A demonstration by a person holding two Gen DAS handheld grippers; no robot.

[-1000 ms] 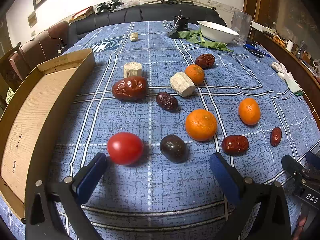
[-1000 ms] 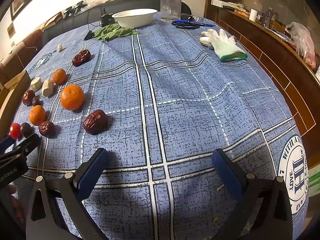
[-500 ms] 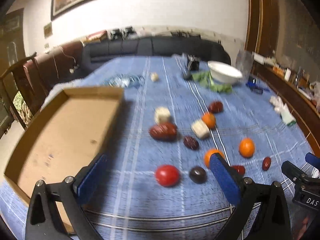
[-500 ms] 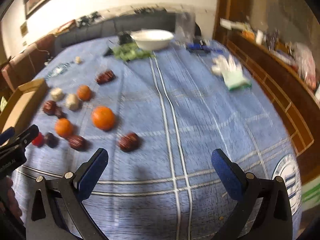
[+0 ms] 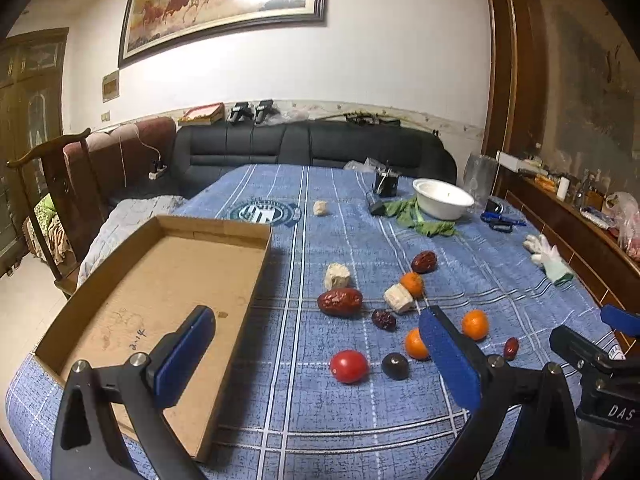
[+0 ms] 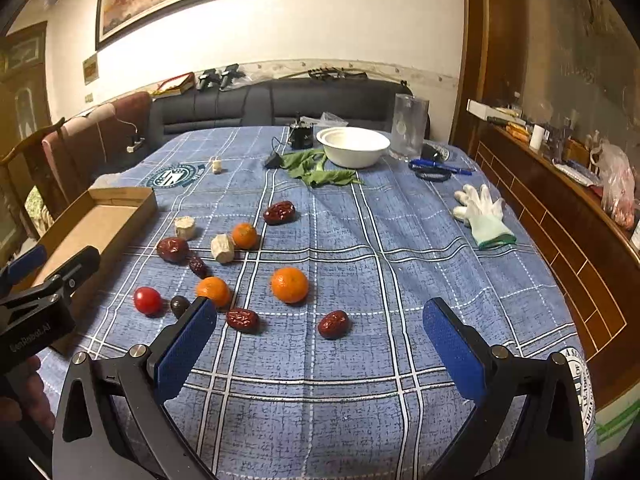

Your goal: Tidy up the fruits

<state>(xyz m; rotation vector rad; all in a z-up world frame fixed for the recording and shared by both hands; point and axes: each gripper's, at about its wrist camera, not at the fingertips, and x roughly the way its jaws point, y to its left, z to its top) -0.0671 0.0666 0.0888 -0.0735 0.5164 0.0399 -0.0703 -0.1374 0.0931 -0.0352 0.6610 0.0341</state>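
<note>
Both claws, left gripper (image 5: 320, 360) & right gripper (image 6: 320, 350), stand wide open w/ nothing held, above the tablecloth (image 6: 400, 280) near cardboard box (image 5: 160, 280) & tomato (image 5: 349, 366).

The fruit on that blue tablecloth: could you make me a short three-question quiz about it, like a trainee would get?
1. True or false: the cardboard box already holds some fruit.
2. How many oranges lie on the tablecloth?
A. two
B. three
C. five
3. Fill in: the fruit nearest the box is the red ____.

Key
1. False. The box floor is bare, and every fruit lies on the cloth.
2. B. One orange lies apart, one sits by the right claw, and one touches a pale chunk.
3. Tomato. Both the left claw and the right one are open and hold nothing.
</note>
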